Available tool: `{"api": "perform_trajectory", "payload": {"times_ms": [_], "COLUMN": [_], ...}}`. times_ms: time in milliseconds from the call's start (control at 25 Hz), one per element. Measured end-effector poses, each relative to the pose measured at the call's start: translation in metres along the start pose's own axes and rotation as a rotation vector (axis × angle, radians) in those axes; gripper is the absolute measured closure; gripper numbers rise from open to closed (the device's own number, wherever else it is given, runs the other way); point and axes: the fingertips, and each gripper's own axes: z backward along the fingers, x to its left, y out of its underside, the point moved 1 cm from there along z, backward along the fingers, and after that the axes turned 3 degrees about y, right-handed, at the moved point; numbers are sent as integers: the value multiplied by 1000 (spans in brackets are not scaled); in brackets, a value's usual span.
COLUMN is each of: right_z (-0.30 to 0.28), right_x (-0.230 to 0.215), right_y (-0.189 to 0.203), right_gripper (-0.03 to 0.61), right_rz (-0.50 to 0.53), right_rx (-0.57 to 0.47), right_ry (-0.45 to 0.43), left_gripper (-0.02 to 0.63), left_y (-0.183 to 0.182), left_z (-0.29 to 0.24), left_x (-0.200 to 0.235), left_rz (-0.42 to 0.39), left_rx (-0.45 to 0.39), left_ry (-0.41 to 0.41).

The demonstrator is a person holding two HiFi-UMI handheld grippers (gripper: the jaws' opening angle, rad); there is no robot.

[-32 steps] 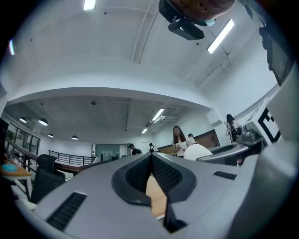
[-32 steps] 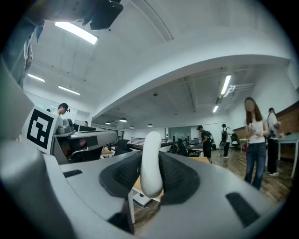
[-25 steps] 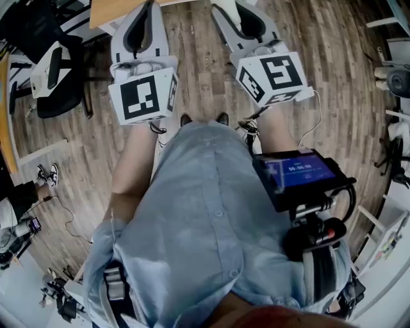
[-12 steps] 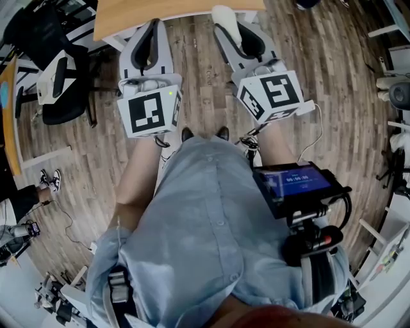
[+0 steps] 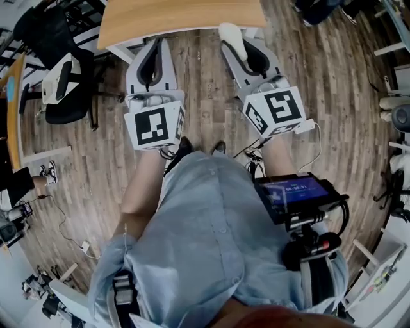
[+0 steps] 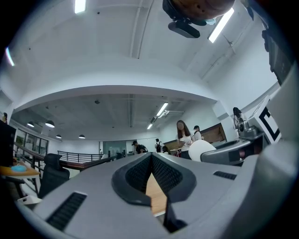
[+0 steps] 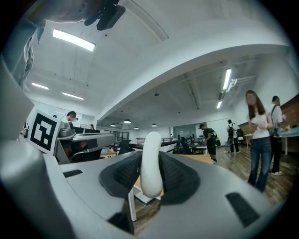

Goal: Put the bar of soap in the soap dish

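Observation:
A white oval bar of soap [image 7: 151, 158] stands on edge between the dark ribbed pads of my right gripper [image 7: 152, 175], which is shut on it. From the head view the soap [image 5: 230, 33] pokes out of the right gripper [image 5: 236, 41] just short of a wooden table's edge [image 5: 182, 16]. My left gripper [image 5: 154, 45] is held level beside it, to the left. Its pads [image 6: 163, 175] meet at the tips with nothing between them, and the left gripper [image 6: 152, 158] points at the same tabletop. No soap dish shows in any view.
A black and white office chair [image 5: 59, 75] stands left of the table on the wood-plank floor [image 5: 333, 83]. A screen device [image 5: 296, 192] hangs at the person's waist. Several people [image 7: 259, 140] stand in the office, off to the right. A cable [image 5: 64, 218] lies on the floor at the left.
The wooden table has come further into the top of the head view, and both grippers now reach almost to its edge. The soap has stayed in the right gripper.

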Motion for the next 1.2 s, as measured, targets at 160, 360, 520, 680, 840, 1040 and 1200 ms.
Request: {"api": "perform_trajectory", "payload": {"times_ms": [160, 360, 520, 680, 840, 1040, 1200], "right_z": [-6, -25, -68, -121, -153, -231, -273], "right_x": [-5, -4, -14, -24, -30, -41, -45], "right_y": [6, 12, 18, 23, 12, 11, 9], "right_gripper": [462, 462, 462, 462, 462, 462, 462], "right_rz": [-18, -18, -12, -14, -6, 0, 16], "right_rx": [5, 16, 35, 39, 26, 38, 43], "right_ry": [-2, -5, 8, 17, 34, 48, 63], "left_gripper": [604, 604, 604, 604, 604, 604, 604], "left_y": [13, 21, 41, 62, 60, 78, 91], "left_z": [-3, -15, -53, -99, -127, -179, -205], "left_x": [2, 18, 47, 82, 104, 158, 189], "left_rz": [-2, 8, 37, 60, 69, 89, 106], "left_rx": [40, 33, 25, 16, -10, -11, -8], "left_ry": [-4, -2, 9, 25, 48, 59, 76]}}
